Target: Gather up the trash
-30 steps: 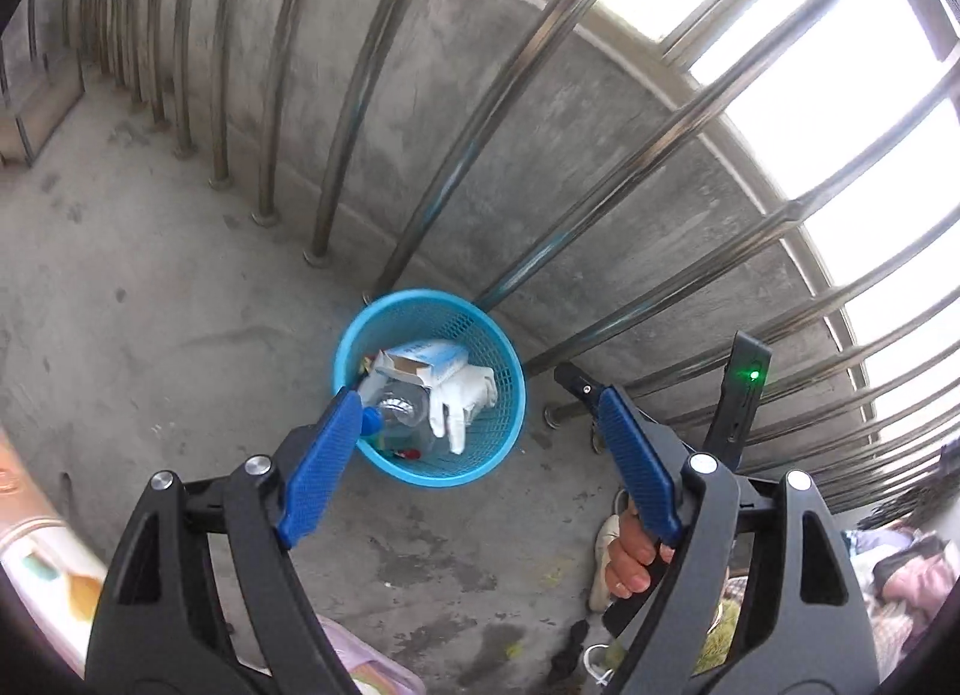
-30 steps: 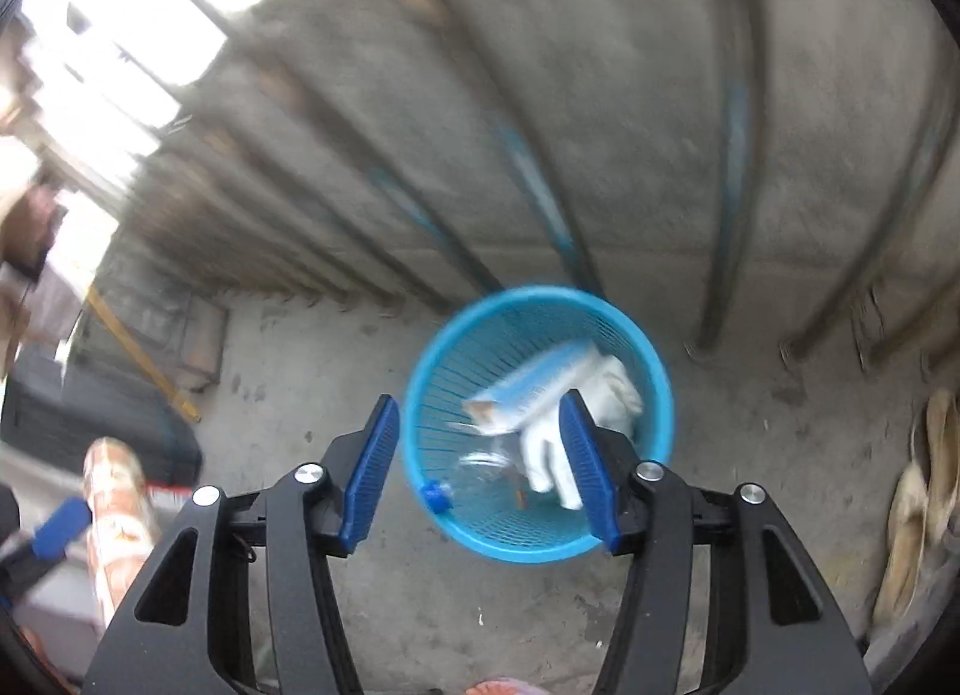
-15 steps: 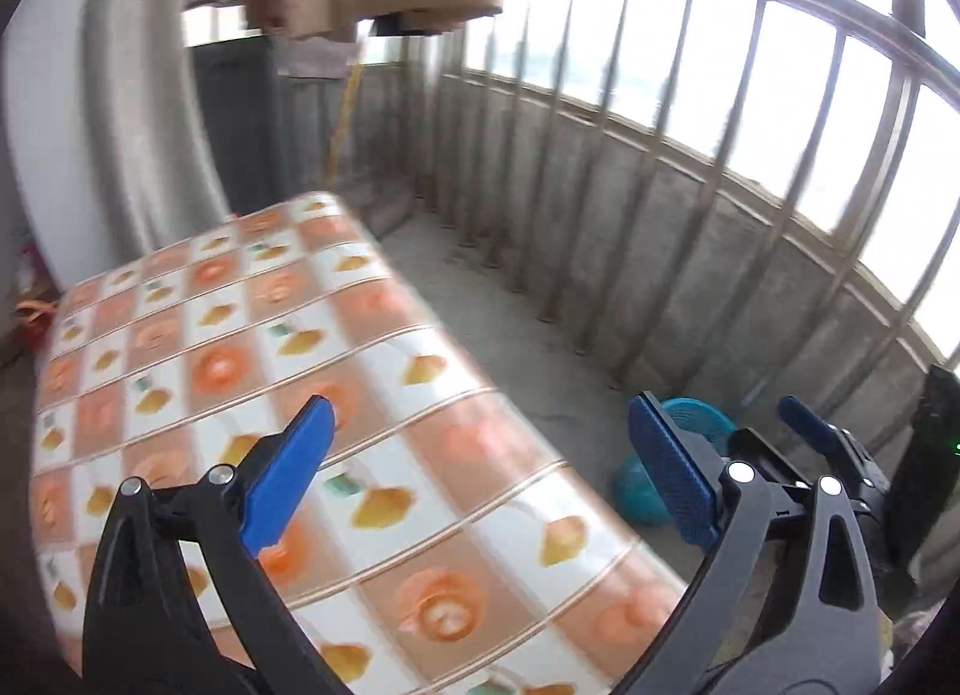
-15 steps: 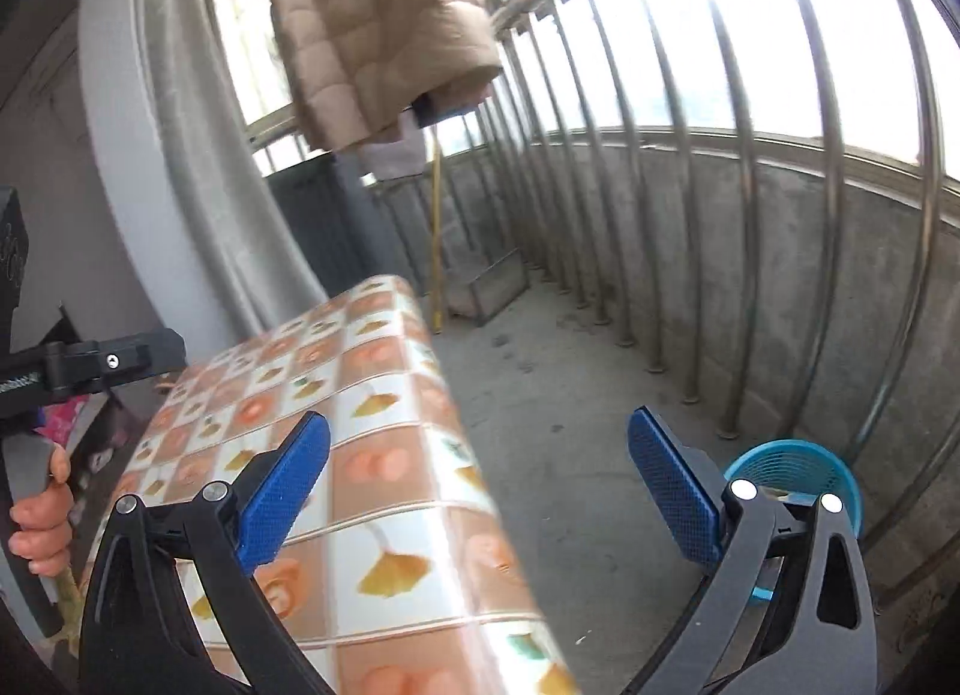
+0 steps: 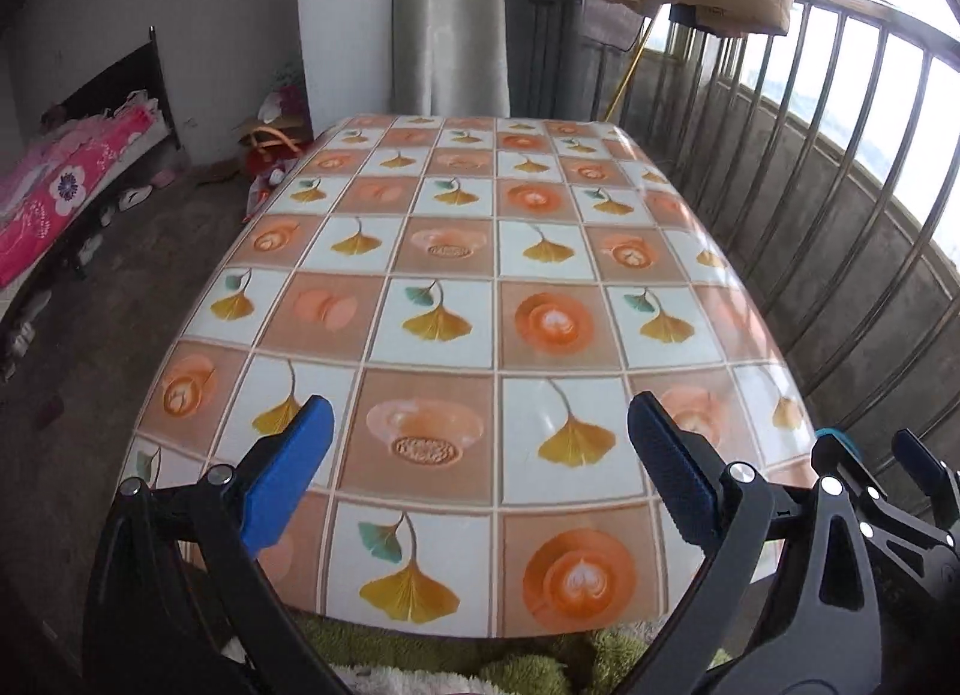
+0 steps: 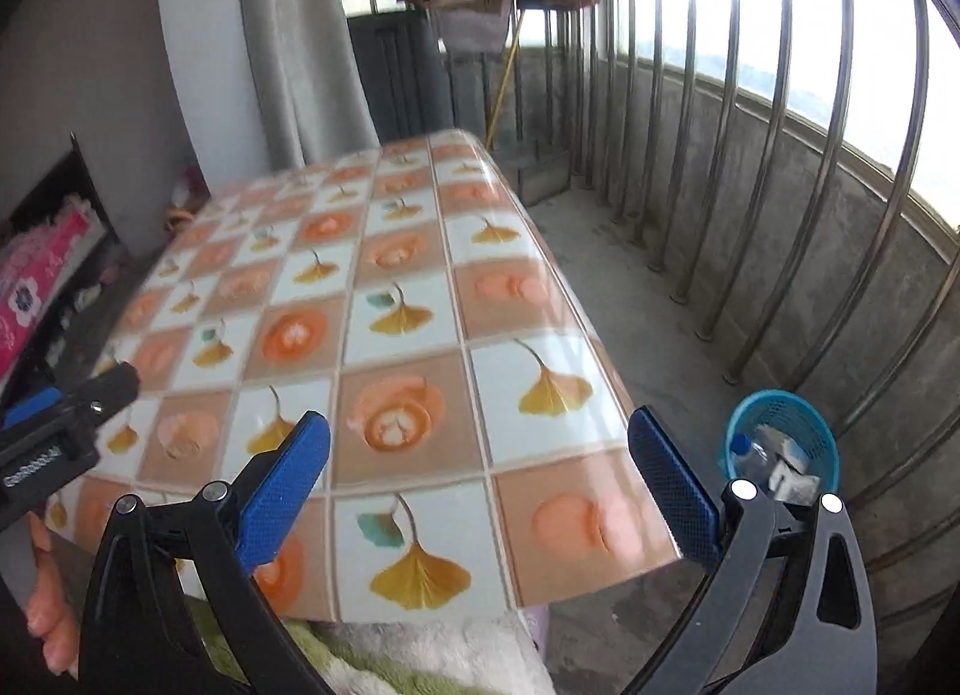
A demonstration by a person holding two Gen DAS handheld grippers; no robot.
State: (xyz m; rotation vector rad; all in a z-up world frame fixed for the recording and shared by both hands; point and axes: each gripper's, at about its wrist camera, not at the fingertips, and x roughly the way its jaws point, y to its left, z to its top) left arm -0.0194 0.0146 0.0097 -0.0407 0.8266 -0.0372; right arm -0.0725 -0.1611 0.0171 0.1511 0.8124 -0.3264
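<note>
Over the bare patterned table [image 5: 480, 251], both grippers gape empty, the blue trash basket [image 6: 780, 443] down-right, nearest the right gripper [image 6: 480, 485].

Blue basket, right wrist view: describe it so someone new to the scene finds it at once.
Start at the table with the orange-and-white tile-pattern cloth, then look past its right edge to the concrete floor by the metal railing. There stands the blue basket, a small round mesh bin holding a bottle with a blue cap and white scraps. It is the only bright blue container on that grey floor.
</note>
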